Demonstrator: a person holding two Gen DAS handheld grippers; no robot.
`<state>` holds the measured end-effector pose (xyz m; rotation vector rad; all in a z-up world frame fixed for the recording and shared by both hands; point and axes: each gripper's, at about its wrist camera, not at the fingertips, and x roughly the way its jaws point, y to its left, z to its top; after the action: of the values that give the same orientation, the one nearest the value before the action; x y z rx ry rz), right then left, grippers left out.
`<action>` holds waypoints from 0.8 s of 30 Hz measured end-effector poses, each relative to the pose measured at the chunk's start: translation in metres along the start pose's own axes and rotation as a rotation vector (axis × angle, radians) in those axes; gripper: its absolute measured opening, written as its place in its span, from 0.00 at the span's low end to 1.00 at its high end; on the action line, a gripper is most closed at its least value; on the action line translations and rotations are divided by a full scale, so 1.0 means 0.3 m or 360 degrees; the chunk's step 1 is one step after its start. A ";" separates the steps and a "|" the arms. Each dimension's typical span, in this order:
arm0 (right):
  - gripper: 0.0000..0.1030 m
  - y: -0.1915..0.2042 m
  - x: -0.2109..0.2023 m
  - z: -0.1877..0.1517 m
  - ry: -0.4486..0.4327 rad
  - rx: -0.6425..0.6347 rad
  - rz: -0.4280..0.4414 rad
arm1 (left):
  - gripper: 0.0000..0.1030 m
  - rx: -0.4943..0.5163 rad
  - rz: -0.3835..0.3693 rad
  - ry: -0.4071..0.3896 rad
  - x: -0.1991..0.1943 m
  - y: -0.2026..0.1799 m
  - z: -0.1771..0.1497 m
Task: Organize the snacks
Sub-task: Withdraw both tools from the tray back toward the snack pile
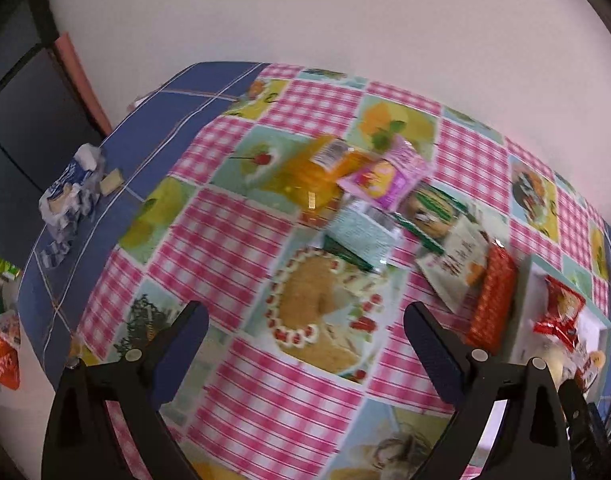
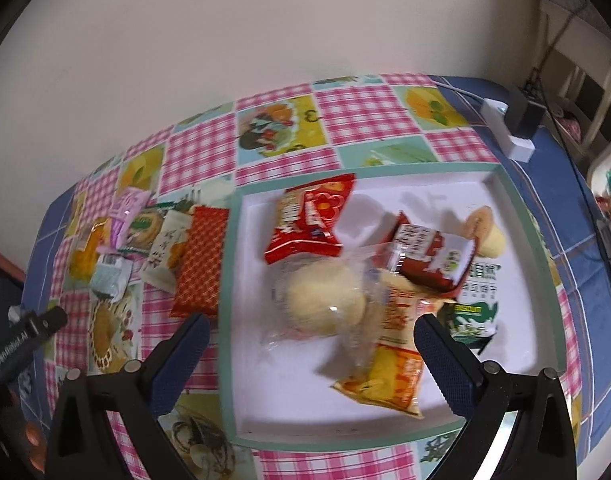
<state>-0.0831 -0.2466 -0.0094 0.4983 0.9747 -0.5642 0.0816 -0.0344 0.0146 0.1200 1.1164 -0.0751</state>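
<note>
A white tray with a green rim (image 2: 228,320) lies on the table and holds several snack packs: a red pack (image 2: 309,216), a clear-wrapped pale bun (image 2: 325,300), an orange chip bag (image 2: 389,376), a dark red pack (image 2: 425,256) and a green-white biscuit pack (image 2: 477,304). Left of the tray loose snacks lie in a cluster: an orange-red checked pack (image 2: 199,264) (image 1: 491,296), a white pack (image 1: 453,268), a silver pack (image 1: 359,228), a pink pack (image 1: 385,176) and a yellow pack (image 1: 309,176). My right gripper (image 2: 307,340) is open above the tray's near side. My left gripper (image 1: 305,328) is open and empty above the tablecloth, short of the cluster.
A pink-checked tablecloth (image 1: 241,240) covers the round blue table. A crumpled blue-white wrapper (image 1: 71,196) lies at the table's left edge. A white power strip with a black plug (image 2: 513,128) sits at the far right. A wall stands behind the table.
</note>
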 end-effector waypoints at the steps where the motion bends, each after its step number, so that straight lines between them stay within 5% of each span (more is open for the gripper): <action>1: 1.00 0.012 0.001 -0.002 0.0001 -0.0015 0.0002 | 0.95 -0.0012 0.0007 0.0005 0.004 0.013 0.006; 11: 1.00 0.100 0.008 -0.008 -0.0005 -0.0093 0.0054 | 0.95 -0.0154 0.0026 0.0143 0.069 0.136 0.030; 24: 0.99 0.208 0.030 0.016 -0.0014 -0.0126 0.0134 | 0.95 -0.0194 -0.0130 0.0077 0.110 0.166 0.089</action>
<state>-0.0360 -0.2047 -0.0063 0.4634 0.9593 -0.4504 0.1259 0.0115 -0.0007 -0.0328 1.1713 -0.0771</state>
